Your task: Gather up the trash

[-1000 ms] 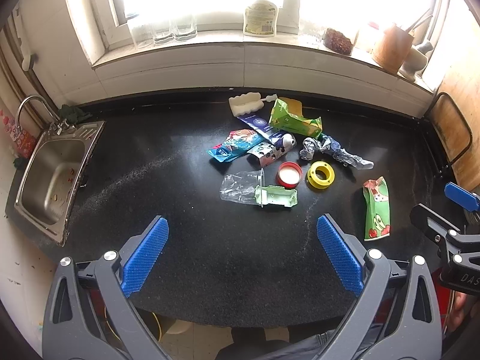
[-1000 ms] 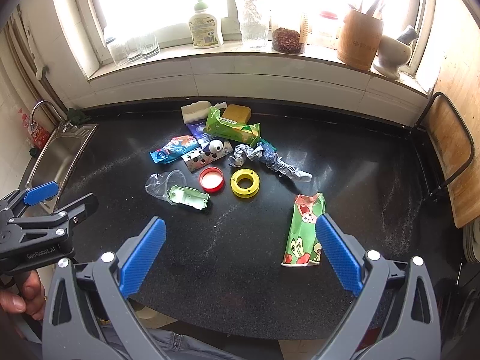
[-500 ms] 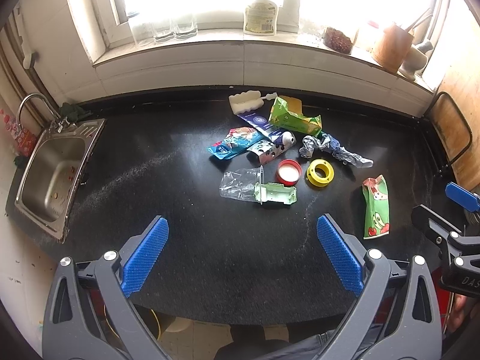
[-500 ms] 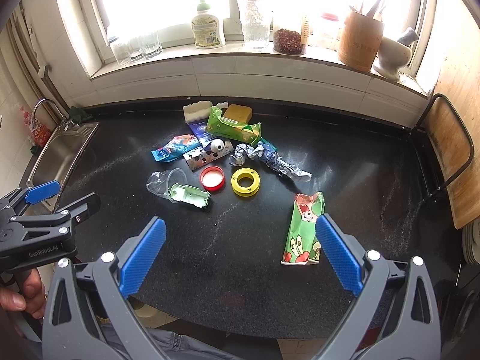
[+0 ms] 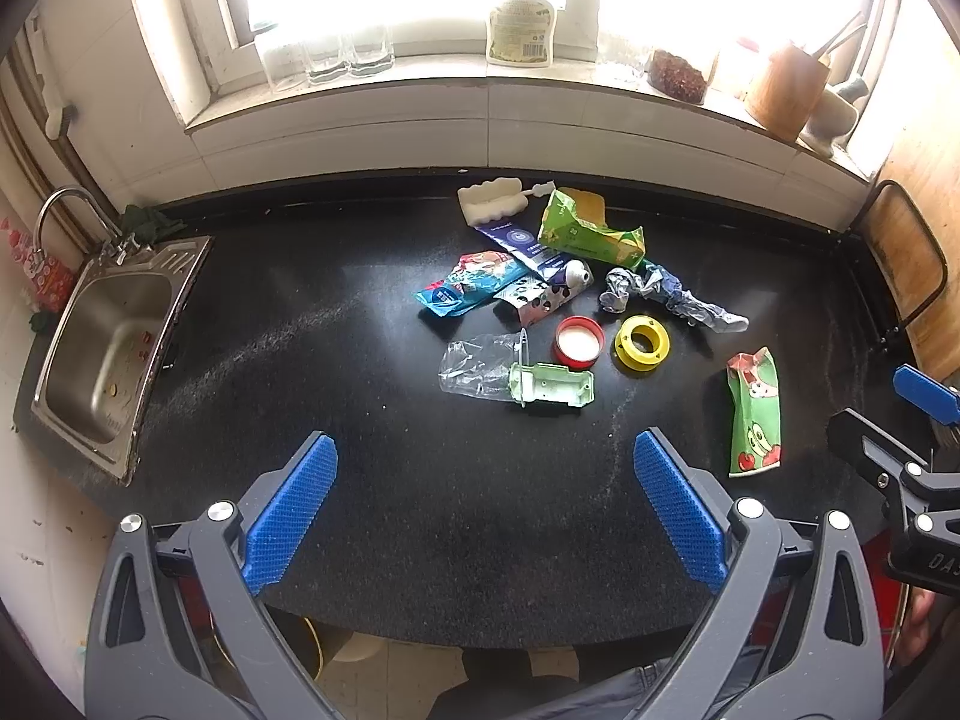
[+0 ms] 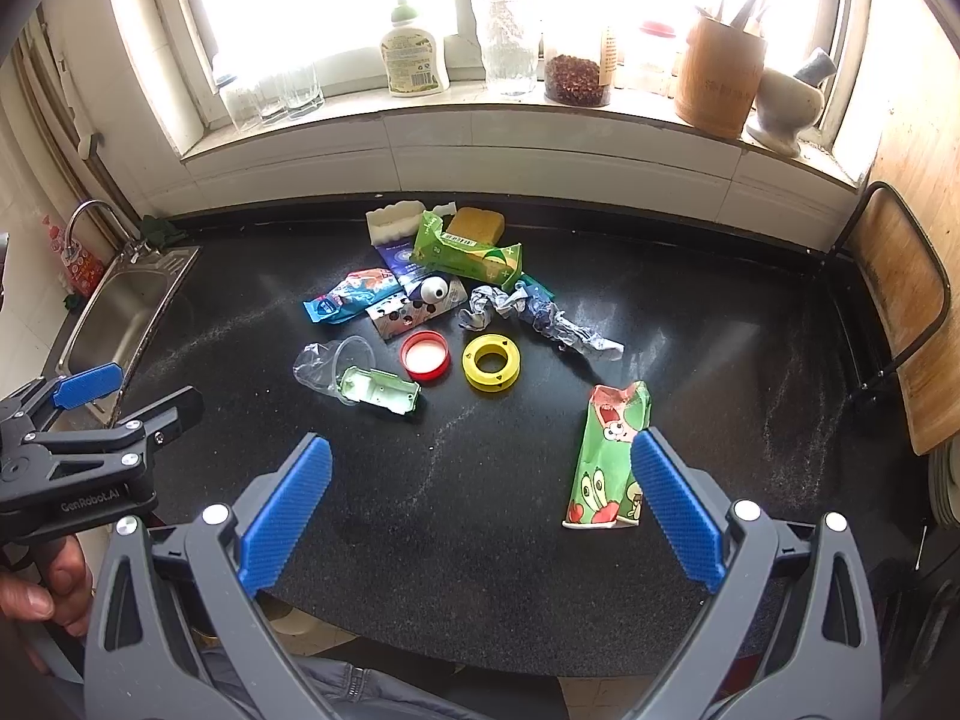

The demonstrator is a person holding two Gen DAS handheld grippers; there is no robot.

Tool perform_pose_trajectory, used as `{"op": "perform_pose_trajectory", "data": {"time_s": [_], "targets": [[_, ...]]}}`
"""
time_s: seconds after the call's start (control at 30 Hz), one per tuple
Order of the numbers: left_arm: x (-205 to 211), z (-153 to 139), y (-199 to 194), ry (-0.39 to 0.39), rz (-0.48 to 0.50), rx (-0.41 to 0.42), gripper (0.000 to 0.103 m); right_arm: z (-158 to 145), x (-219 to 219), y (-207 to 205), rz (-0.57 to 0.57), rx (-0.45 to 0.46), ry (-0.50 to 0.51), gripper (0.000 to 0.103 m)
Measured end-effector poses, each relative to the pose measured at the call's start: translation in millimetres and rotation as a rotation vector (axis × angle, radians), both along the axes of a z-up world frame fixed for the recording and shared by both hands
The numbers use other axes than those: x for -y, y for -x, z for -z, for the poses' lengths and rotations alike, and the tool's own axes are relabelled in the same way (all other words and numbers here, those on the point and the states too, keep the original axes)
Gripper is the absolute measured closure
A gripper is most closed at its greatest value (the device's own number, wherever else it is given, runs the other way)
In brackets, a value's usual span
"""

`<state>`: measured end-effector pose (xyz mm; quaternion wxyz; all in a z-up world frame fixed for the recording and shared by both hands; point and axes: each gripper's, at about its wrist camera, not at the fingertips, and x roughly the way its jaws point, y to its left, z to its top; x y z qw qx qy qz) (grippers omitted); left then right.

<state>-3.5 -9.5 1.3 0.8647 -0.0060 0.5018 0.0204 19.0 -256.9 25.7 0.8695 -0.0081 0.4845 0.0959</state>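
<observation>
A cluster of trash lies on the black counter (image 5: pixel 336 408): a crushed clear cup (image 5: pixel 477 363), a pale green plastic piece (image 5: pixel 552 385), a red lid (image 5: pixel 578 341), a yellow ring (image 5: pixel 642 342), a blue wrapper (image 5: pixel 465 291), a crumpled foil wrapper (image 5: pixel 672 297), a green bag (image 5: pixel 591 234). A green cartoon pouch (image 6: pixel 609 459) lies apart, just ahead of my right gripper (image 6: pixel 480 489). My left gripper (image 5: pixel 483 489) is open and empty above the counter's front. The right gripper is open and empty.
A steel sink (image 5: pixel 105 354) is set in the counter at the left. Sponges (image 6: pixel 477 222) lie behind the trash. The windowsill holds a soap bottle (image 6: pixel 414 57), glasses, a jar and a wooden holder (image 6: pixel 717 81). A cutting board and rack (image 6: pixel 900 312) stand at the right.
Both grippers have drifted slightly; the view has shifted only a little. Nothing on the counter has moved.
</observation>
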Motion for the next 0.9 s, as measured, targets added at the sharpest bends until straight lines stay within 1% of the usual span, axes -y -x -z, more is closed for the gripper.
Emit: {"op": "perform_pose_trajectory", "data": {"time_s": [0.4, 0.57, 0.7, 0.8, 0.83, 0.9], "targets": [[-9.2, 3.5, -12.7, 0.005, -0.007, -0.017, 0.006, 4.6, 2.0, -9.3, -0.002, -0.008, -0.026, 0.006], [-16.0, 8.8, -23.0, -0.021, 0.014, -0.014, 0.006, 12.0, 2.3, -20.3, -0.013, -0.007, -0.042, 0.006], [-22.9, 19.8, -38.9, -0.053, 0.068, -0.004, 0.006, 23.9, -0.3, -33.7, -0.030, -0.001, -0.029, 0.006], [-24.3, 43.8, -56.5, -0.085, 0.164, -0.028, 0.006, 42.2, -4.2, -48.5, -0.046, -0.013, -0.009, 0.006], [-24.8, 50.5, -61.7, -0.085, 0.182, -0.047, 0.006, 49.0, -4.6, -54.2, -0.049, -0.022, -0.004, 0.006], [-25.5, 65.3, -72.8, -0.046, 0.224, -0.071, 0.006, 66.6, -5.5, -68.7, -0.053, -0.043, -0.006, 0.006]]}}
